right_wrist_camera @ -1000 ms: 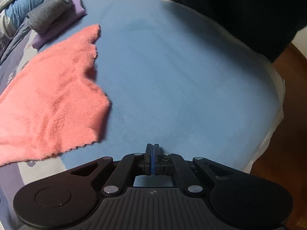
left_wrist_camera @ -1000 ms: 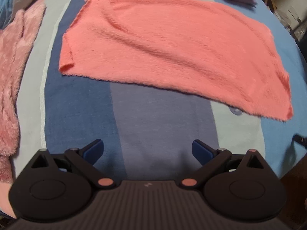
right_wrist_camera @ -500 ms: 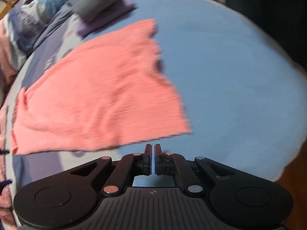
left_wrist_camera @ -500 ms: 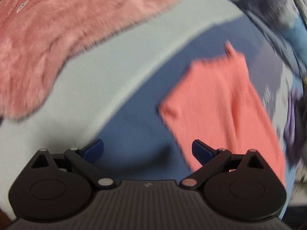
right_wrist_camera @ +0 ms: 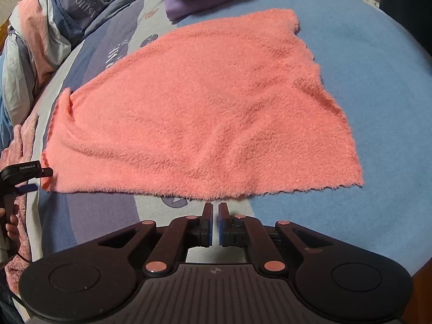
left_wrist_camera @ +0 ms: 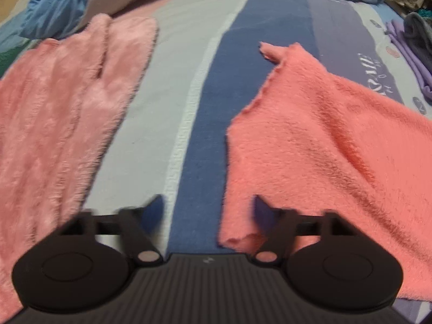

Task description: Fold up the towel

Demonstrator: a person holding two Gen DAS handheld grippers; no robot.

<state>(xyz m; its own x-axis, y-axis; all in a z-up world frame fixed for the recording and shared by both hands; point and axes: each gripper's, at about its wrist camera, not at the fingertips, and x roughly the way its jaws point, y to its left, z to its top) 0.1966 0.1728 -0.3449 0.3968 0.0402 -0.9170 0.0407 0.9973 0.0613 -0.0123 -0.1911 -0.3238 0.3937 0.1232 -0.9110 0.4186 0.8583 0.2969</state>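
A coral fleece towel (right_wrist_camera: 205,108) lies spread flat on the striped bed cover (left_wrist_camera: 199,108). In the left wrist view its near corner (left_wrist_camera: 232,235) sits between the fingers of my open left gripper (left_wrist_camera: 208,210), close to the right finger. From the right wrist view, the left gripper (right_wrist_camera: 43,180) is at the towel's left corner. My right gripper (right_wrist_camera: 216,221) hovers just short of the towel's near edge, around its middle. Its jaws are a thin slit apart and hold nothing.
A fluffy pale pink towel (left_wrist_camera: 54,121) lies left of the coral one. Folded purple and grey cloths (right_wrist_camera: 205,0) sit beyond its far edge, and crumpled bedding (right_wrist_camera: 54,27) is piled far left. The bed edge and floor (right_wrist_camera: 424,283) are at right. A hand (right_wrist_camera: 10,224) holds the left gripper.
The left gripper swung to the towel's left end and came down onto its near corner. The right gripper moved left to the near edge, and its jaws parted by a sliver.
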